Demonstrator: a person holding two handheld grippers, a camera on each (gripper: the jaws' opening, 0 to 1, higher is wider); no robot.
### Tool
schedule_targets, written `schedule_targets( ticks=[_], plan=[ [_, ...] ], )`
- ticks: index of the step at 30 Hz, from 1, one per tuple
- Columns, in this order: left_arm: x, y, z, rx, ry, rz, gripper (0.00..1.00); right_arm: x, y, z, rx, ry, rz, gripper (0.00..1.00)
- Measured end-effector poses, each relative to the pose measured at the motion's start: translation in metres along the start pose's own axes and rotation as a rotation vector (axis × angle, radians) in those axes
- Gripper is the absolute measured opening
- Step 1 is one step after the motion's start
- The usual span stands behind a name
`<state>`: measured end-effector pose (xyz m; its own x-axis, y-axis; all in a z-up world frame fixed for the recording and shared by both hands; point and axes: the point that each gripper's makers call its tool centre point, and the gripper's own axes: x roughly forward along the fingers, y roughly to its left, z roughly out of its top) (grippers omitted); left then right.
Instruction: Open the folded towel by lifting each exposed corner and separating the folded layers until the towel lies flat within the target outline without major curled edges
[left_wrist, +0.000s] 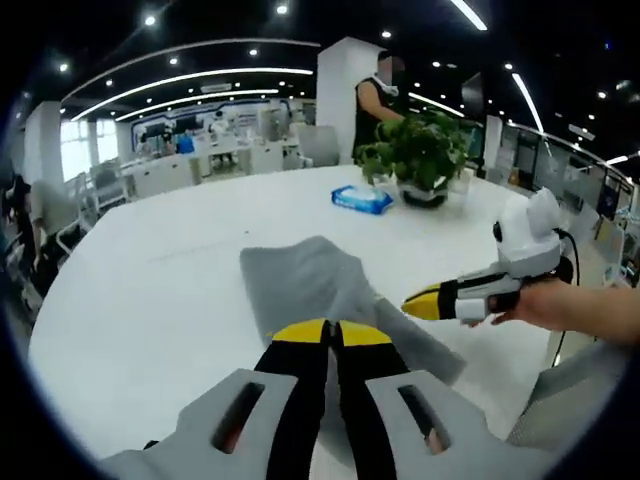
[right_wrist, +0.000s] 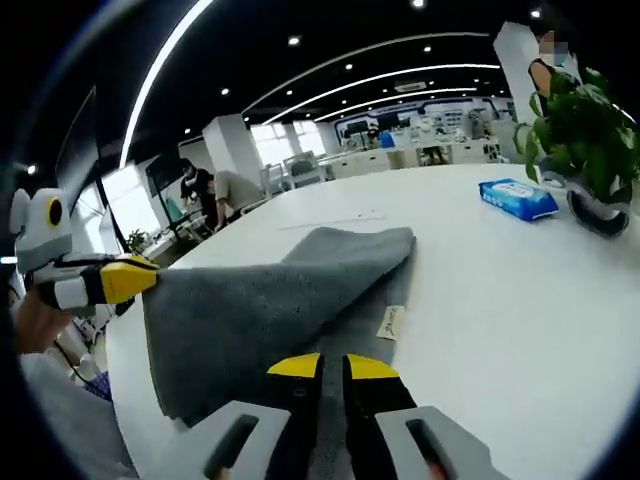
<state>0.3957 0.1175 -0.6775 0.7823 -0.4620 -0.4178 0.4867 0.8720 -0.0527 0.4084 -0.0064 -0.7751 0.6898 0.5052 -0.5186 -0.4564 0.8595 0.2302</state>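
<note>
My left gripper (left_wrist: 331, 333) and right gripper (right_wrist: 331, 366) are each clamped onto the one grey towel (right_wrist: 270, 300), hiding its near edge; one wipes packet (left_wrist: 361, 199), one potted plant (left_wrist: 420, 155).

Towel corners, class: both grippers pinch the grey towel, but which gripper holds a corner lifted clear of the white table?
The left gripper. It holds its towel corner raised at the table's edge, so the cloth hangs stretched; the right gripper pinches cloth lower down.

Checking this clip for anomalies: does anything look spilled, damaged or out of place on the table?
Nothing stands out. The grey towel is only partly unfolded, both grippers pinching its edges, as the task expects. The blue wipes pack and potted plant sit undisturbed on the white table.
</note>
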Motion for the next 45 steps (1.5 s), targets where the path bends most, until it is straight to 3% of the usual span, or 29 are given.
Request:
schedule_targets(
  ticks=[3,8,18,32,45],
  plan=[
    [-0.006,0.012,0.000,-0.011,-0.010,0.027,0.02,0.006,0.004,-0.014,-0.066,0.049,-0.002,0.04],
    [-0.013,0.029,-0.004,-0.033,-0.019,0.062,0.02,0.010,0.004,-0.030,-0.083,0.102,-0.005,0.04],
    [-0.033,0.064,-0.014,-0.065,-0.025,0.143,0.02,0.010,0.005,-0.031,-0.225,0.110,-0.051,0.00],
    [-0.063,0.100,-0.035,-0.113,-0.023,0.245,0.02,0.010,0.004,-0.031,-0.230,0.103,-0.056,0.00],
    [-0.085,0.122,-0.071,-0.158,0.031,0.324,0.02,0.011,0.003,-0.031,-0.243,0.101,-0.057,0.00]
  ],
)
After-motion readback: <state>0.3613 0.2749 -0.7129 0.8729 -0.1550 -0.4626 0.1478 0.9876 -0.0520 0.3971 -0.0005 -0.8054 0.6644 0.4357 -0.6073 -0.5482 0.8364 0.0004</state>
